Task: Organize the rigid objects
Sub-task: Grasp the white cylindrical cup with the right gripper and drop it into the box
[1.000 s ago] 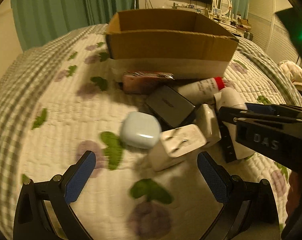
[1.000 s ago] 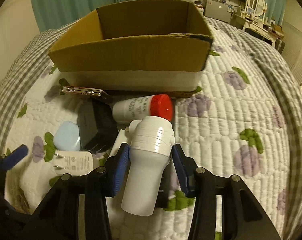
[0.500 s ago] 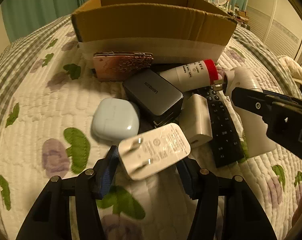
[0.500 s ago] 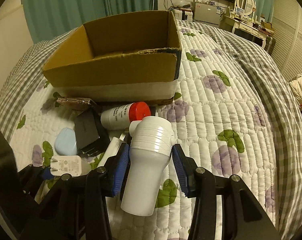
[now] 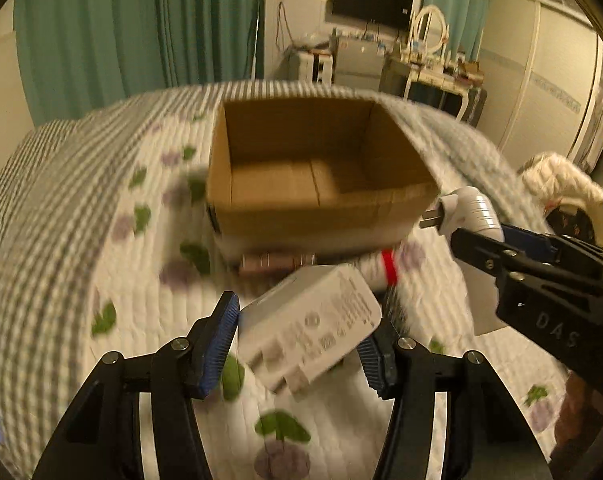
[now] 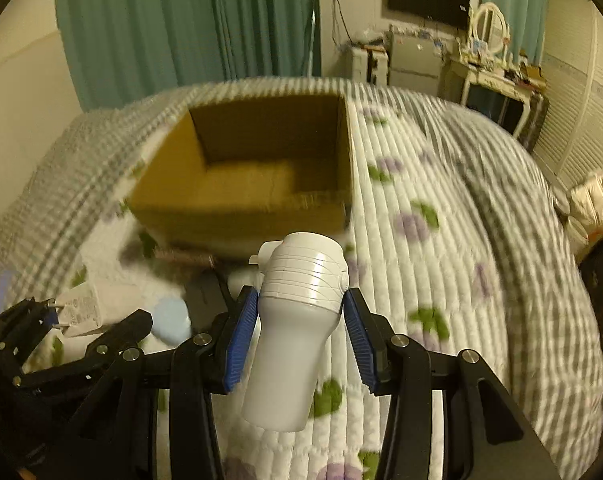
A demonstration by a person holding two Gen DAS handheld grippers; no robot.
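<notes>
My left gripper (image 5: 299, 338) is shut on a white flat charger (image 5: 309, 324) and holds it in the air above the bed, in front of the open cardboard box (image 5: 317, 216). My right gripper (image 6: 299, 330) is shut on a white cone-shaped plug device (image 6: 297, 320), also lifted, before the box (image 6: 241, 216). The device (image 5: 471, 210) and right gripper show at the right of the left wrist view. The charger (image 6: 81, 304) shows at the left of the right wrist view. The box looks empty inside.
On the flowered quilt (image 5: 61, 264) below the box lie a white tube with a red band (image 5: 381, 270), a pink flat case (image 5: 277, 260) and a pale blue case (image 6: 173, 316). A white jacket (image 5: 561, 184) lies at the right. Furniture stands beyond the bed.
Both grippers have risen from the pile with their objects. The left gripper closed on the white charger and lifted it. The view now looks down into the box.
</notes>
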